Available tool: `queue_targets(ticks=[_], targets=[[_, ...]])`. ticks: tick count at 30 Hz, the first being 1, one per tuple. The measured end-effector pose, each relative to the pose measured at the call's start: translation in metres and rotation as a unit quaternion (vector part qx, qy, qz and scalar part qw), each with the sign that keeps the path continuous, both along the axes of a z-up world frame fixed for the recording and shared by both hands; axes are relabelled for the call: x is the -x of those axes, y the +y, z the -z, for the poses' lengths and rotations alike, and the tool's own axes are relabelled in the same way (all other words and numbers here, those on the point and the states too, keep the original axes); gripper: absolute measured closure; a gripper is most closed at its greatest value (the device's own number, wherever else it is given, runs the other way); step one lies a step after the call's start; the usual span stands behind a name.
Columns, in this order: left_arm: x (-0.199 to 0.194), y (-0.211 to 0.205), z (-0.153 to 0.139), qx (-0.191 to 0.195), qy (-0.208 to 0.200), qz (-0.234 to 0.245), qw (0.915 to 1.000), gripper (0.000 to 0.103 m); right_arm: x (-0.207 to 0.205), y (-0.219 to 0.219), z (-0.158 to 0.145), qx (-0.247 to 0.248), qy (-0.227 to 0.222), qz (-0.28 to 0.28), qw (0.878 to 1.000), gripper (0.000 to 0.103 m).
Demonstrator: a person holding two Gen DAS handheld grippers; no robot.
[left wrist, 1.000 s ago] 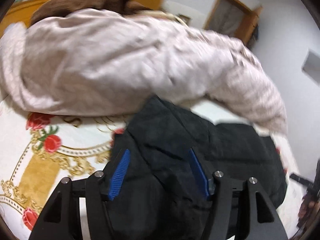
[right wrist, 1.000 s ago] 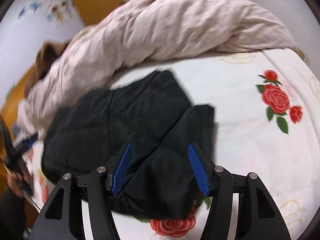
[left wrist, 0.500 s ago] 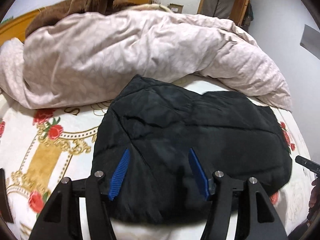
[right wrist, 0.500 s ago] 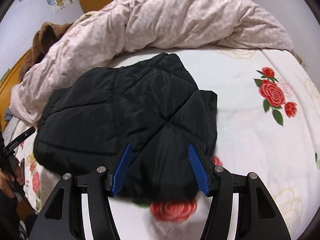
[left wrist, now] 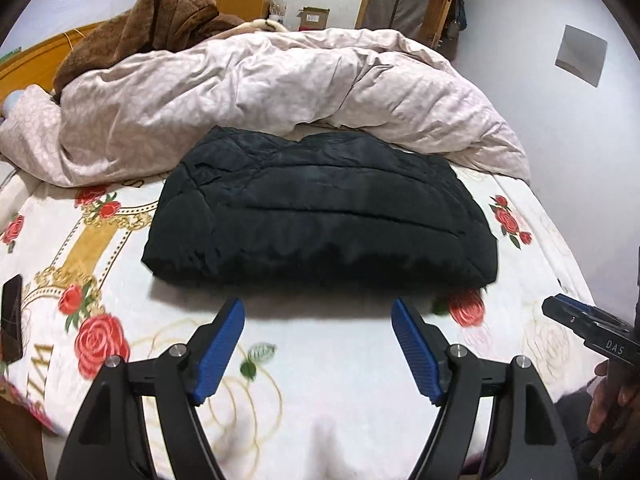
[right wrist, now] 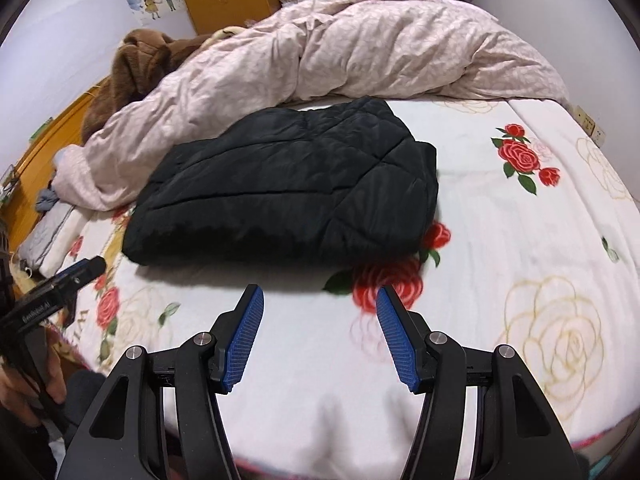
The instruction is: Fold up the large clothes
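A black quilted jacket (left wrist: 320,212) (right wrist: 288,188) lies folded into a thick rectangle on the rose-print bed sheet (left wrist: 280,360) (right wrist: 500,240). My left gripper (left wrist: 318,312) hangs over bare sheet in front of the jacket's near edge. Its jaws are opening and nothing is between them. My right gripper (right wrist: 320,298) is also held back from the jacket, over the sheet, with its blue pads apart and empty. Each gripper shows at the edge of the other's view, the right one (left wrist: 592,332) and the left one (right wrist: 52,292), held in a person's hands.
A crumpled pale pink duvet (left wrist: 260,92) (right wrist: 360,44) is piled behind the jacket. A brown fleece garment (left wrist: 160,20) (right wrist: 132,64) lies on top of it at the back left. A dark phone (left wrist: 11,320) rests near the sheet's left edge. Wooden doors stand beyond.
Both grippers pulled back off the jacket toward the near side of the bed and rose a little. The left jaws spread wider. The jacket stays folded in place.
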State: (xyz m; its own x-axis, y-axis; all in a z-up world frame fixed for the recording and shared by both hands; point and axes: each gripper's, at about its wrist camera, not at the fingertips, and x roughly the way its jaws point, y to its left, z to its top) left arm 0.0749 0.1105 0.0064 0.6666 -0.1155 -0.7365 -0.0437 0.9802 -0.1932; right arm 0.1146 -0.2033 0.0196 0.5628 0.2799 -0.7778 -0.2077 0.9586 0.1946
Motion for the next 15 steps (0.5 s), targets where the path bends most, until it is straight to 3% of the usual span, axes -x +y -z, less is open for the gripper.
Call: queue_targets(ticks=[7,15], targets=[[0.045,-0.017,-0.016,-0.013,-0.009,-0.012,0.9998,0.022,0.055,0.007,-0.019,0.017,-0.033,-0.004,0.999,0.044],[0.073,-0.028,-0.018,-0.029,-0.004,-0.012,0.9995,0.022,0.088,0.022,-0.020,0.049,-0.055,-0.024,0.997,0.044]])
